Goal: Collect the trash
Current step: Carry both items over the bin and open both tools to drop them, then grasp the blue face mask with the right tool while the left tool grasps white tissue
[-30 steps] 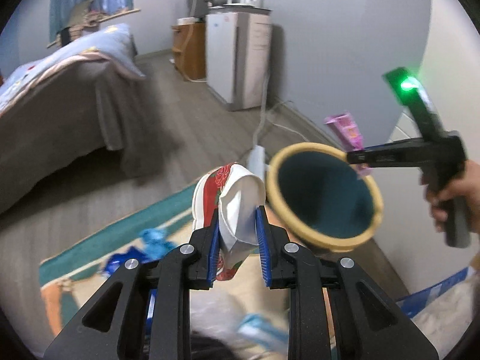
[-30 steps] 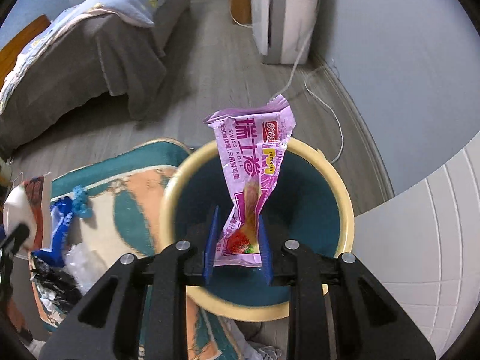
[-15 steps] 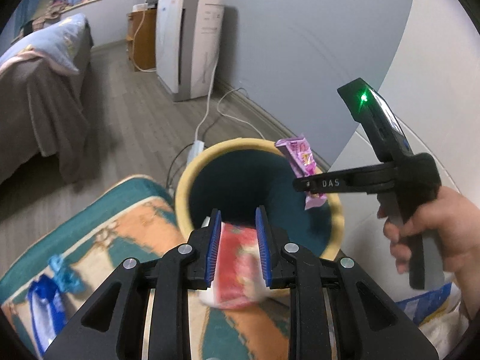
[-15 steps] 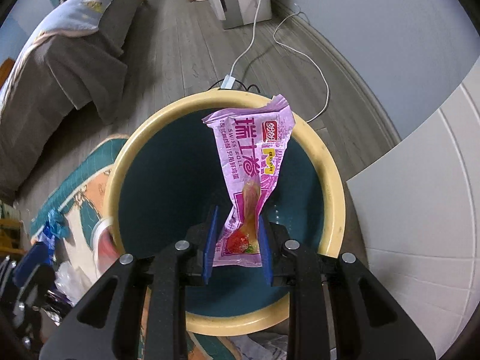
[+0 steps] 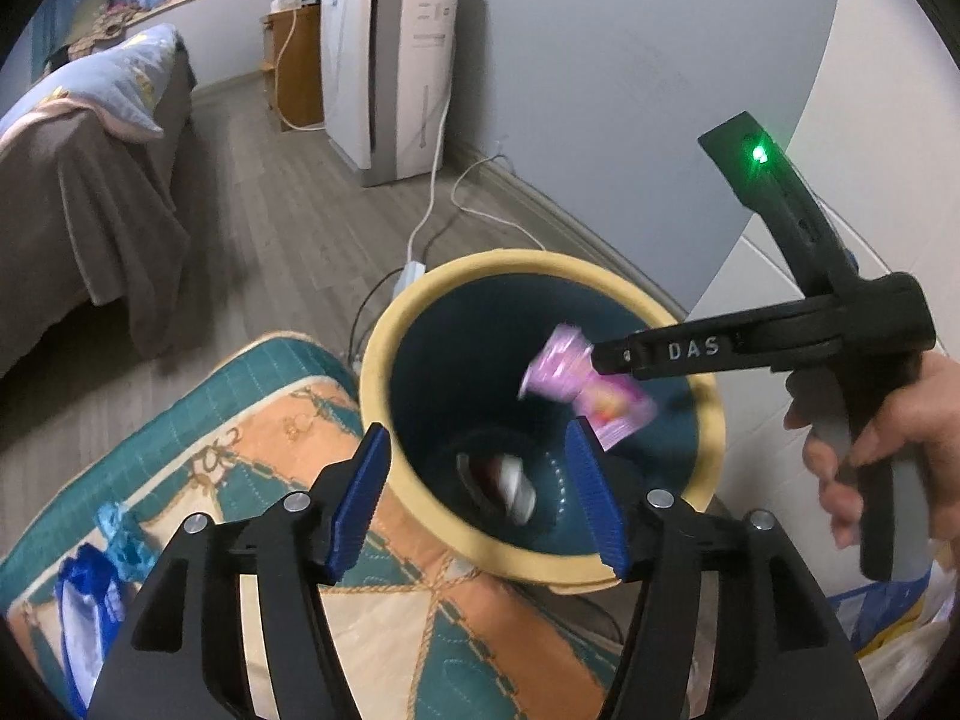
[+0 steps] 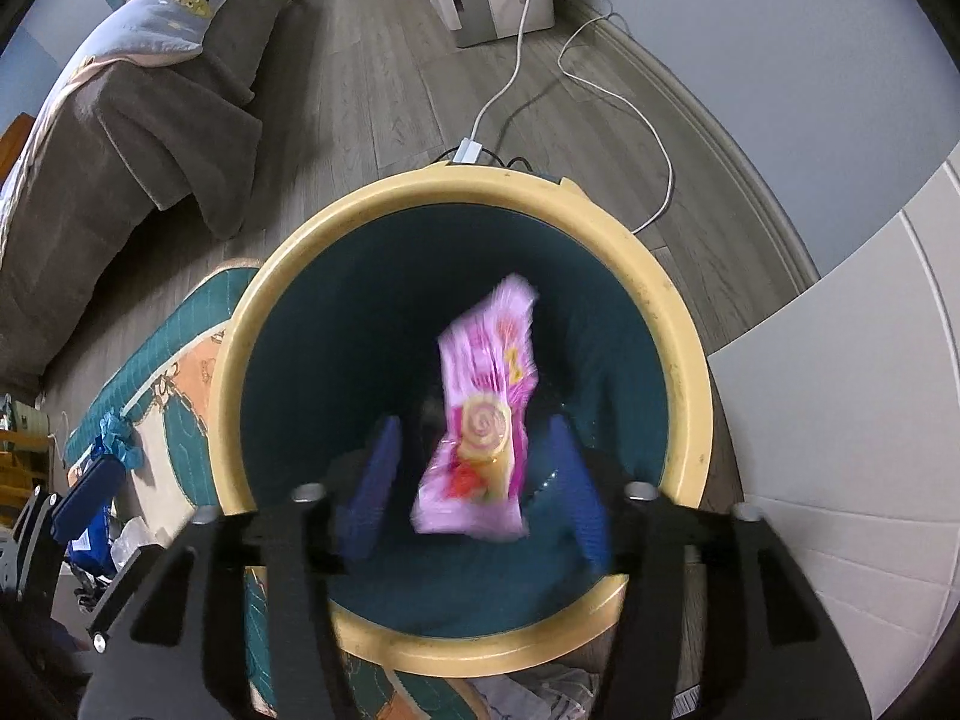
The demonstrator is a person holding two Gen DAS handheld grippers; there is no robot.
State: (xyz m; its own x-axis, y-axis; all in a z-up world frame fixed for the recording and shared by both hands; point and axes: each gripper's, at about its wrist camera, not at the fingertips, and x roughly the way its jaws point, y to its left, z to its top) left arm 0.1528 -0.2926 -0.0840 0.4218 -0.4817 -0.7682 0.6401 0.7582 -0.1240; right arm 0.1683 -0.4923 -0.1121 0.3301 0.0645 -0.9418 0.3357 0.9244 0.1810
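A round bin with a yellow rim (image 5: pixel 384 372) (image 6: pixel 228 372) and dark teal inside stands on the floor by a patterned rug. My left gripper (image 5: pixel 477 483) is open above the bin's near rim; a red and white wrapper (image 5: pixel 510 483) lies blurred deep inside the bin. My right gripper (image 6: pixel 471 483) is open over the bin mouth; the pink snack wrapper (image 6: pixel 486 414) is loose between its fingers, blurred and falling. In the left wrist view the pink wrapper (image 5: pixel 585 387) hangs just off the right gripper's fingers (image 5: pixel 636 354).
A teal and orange rug (image 5: pixel 264 438) carries blue wrappers (image 5: pixel 90 588) (image 6: pixel 96 498) at the left. A white cable and power strip (image 6: pixel 474 150) lie behind the bin. A bed (image 5: pixel 78 180) stands at left, a white appliance (image 5: pixel 390 60) by the wall.
Both grippers have opened over the bin. The red and white wrapper dropped from the left gripper into the bin; the pink wrapper left the right gripper's grip and is falling.
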